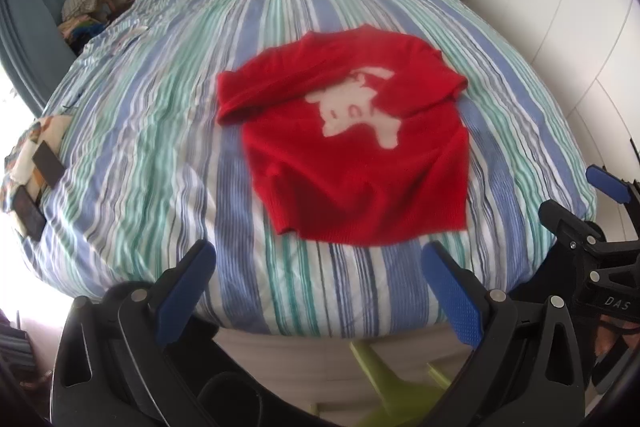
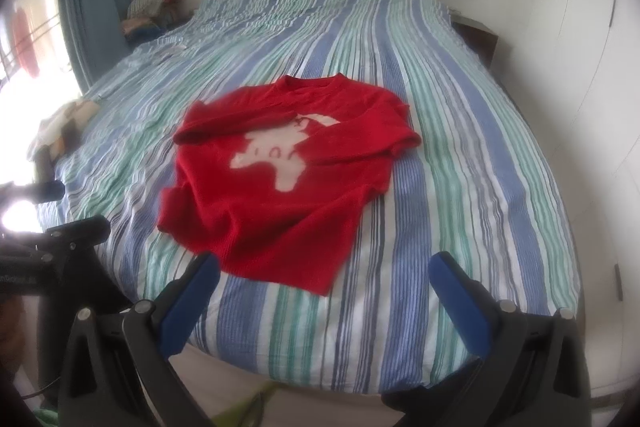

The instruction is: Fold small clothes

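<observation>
Hovering claws: left gripper (image 1: 318, 261) and right gripper (image 2: 323, 273) spread wide, empty, just short of the sweater's hem.
Sweater (image 1: 352, 147): red, mid-bedspread (image 1: 160, 147), sleeves folded inward.
Handling: likely soft, light, floppy; pinch hem corners.

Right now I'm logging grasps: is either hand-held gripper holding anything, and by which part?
Nothing is held. The left hand-held gripper and right hand-held gripper are both open, short of the red sweater on the bed.

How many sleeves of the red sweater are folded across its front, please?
2. On the red sweater, one sleeve crosses from the left and the other sleeve from the right, both lying over the chest near the white print.
</observation>
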The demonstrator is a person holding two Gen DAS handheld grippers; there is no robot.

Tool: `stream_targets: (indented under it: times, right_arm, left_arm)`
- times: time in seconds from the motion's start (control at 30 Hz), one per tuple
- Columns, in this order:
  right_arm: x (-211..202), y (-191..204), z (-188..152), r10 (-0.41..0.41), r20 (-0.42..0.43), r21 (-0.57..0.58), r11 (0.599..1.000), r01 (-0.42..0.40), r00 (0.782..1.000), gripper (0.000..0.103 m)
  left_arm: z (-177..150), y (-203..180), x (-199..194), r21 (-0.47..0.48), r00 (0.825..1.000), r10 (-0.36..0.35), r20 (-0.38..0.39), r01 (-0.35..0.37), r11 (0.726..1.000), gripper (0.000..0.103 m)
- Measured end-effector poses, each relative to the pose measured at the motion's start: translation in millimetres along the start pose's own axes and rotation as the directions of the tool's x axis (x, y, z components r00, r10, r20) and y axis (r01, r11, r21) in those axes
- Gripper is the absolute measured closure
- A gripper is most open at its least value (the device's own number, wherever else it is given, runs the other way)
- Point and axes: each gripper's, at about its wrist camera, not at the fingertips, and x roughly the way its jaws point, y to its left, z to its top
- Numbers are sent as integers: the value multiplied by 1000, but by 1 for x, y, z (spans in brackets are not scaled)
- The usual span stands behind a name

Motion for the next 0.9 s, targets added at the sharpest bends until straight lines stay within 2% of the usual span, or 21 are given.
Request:
stream_targets:
  times: [0.3,0.57,0.9]
  right_arm:
    - [3,5,1,16,-15,13,1000,-16,1000,0]
    - [-1,-5,-1,-8,-6,23,1000,8,1000,0]
    - [-2,1,3,-4,0,13,1000,4,1000,0]
  left_arm:
    - [1,4,7,-18,1000,2,-13,-2,1000,1]
    - [-3,4,8,-34,999,-33,-16,32,999,1]
    - [-8,25,14,-79,999,-33,-32,30,996,1]
